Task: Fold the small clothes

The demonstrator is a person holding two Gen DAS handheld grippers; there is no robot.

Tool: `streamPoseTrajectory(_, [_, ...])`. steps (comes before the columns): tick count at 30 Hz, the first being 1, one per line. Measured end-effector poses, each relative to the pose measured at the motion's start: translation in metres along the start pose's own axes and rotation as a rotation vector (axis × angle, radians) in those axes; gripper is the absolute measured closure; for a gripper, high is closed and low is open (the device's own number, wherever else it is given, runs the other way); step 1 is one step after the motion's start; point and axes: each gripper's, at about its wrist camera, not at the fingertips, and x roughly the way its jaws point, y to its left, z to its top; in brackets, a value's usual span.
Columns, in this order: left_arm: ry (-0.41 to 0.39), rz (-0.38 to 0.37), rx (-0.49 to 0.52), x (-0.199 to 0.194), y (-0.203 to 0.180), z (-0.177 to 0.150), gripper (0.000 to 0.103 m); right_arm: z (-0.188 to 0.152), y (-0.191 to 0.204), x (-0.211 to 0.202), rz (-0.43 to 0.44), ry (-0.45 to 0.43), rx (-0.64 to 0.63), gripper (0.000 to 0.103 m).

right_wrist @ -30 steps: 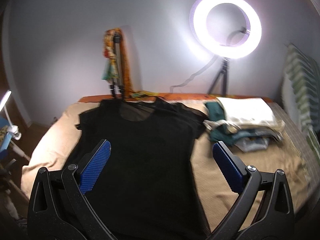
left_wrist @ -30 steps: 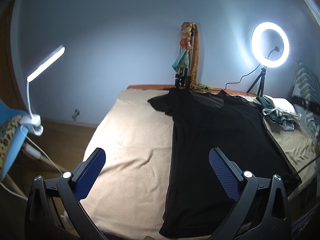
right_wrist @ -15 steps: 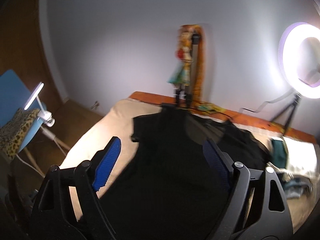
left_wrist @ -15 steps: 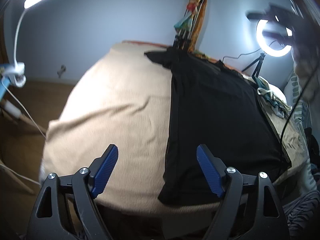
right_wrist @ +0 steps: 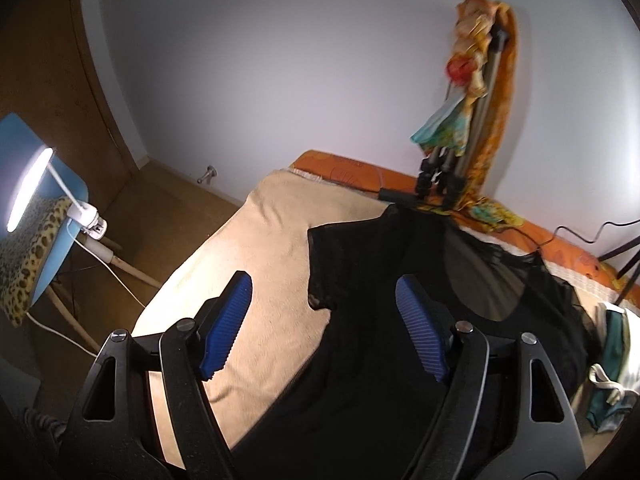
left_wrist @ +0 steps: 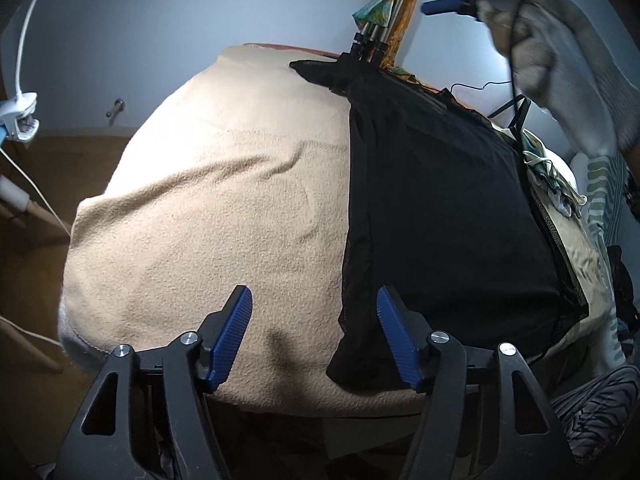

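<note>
A black t-shirt (left_wrist: 440, 208) lies flat on the beige blanket (left_wrist: 224, 208), its neck toward the far wall. My left gripper (left_wrist: 312, 320) hovers at the shirt's near left hem corner. Its jaws are closing, the right pad over the black edge and the left pad over blanket; they press on nothing. My right gripper (right_wrist: 324, 312) hangs above the shirt's (right_wrist: 380, 320) left sleeve (right_wrist: 332, 256), jaws closing, with only air between the pads. One of its blue fingers (left_wrist: 442, 6) and a grey sleeve (left_wrist: 568, 64) show at the top right of the left wrist view.
A tripod draped with an orange scarf (right_wrist: 476, 120) stands at the bed's head. Folded clothes (right_wrist: 616, 360) lie right of the shirt. Left of the bed stand a clip lamp (right_wrist: 28, 184) and a blue chair (right_wrist: 60, 232) with a leopard cushion, cables trailing on the floor.
The left gripper sank toward the shirt's near hem corner and its jaws narrowed. The right gripper swung left from the shirt's middle to its left sleeve, jaws narrowing too.
</note>
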Motion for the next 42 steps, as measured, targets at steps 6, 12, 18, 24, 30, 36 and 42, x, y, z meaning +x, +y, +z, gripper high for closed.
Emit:
streamPoseTrajectory(6, [0.029, -0.043, -0.014, 0.007, 0.004, -0.003, 0.055, 0.015, 0.004, 0.037, -0.002, 0.042, -0.011, 0.026])
streamPoseTrajectory(12, [0.063, -0.106, -0.018, 0.016, -0.002, -0.003, 0.061, 0.032, -0.009, 0.074, 0.006, 0.084, 0.029, 0.028])
streamPoseTrajectory(18, [0.072, -0.123, -0.013, 0.021, -0.006, -0.003, 0.067, 0.043, -0.013, 0.117, 0.014, 0.133, 0.048, 0.029])
streamPoseTrajectory(24, [0.083, -0.178, -0.056, 0.026, 0.002, -0.001, 0.088, 0.047, -0.009, 0.167, 0.012, 0.187, 0.055, 0.03])
streamPoseTrajectory(30, [0.084, -0.213, -0.076, 0.029, 0.006, 0.0, 0.094, 0.045, -0.011, 0.214, 0.001, 0.237, 0.062, 0.03])
streamPoseTrajectory(36, [0.083, -0.216, -0.088, 0.03, 0.008, 0.002, 0.098, 0.043, -0.012, 0.242, -0.023, 0.271, 0.049, 0.038])
streamPoseTrajectory(42, [0.076, -0.218, -0.085, 0.029, 0.006, 0.004, 0.099, 0.038, -0.008, 0.243, -0.073, 0.268, -0.048, 0.074])
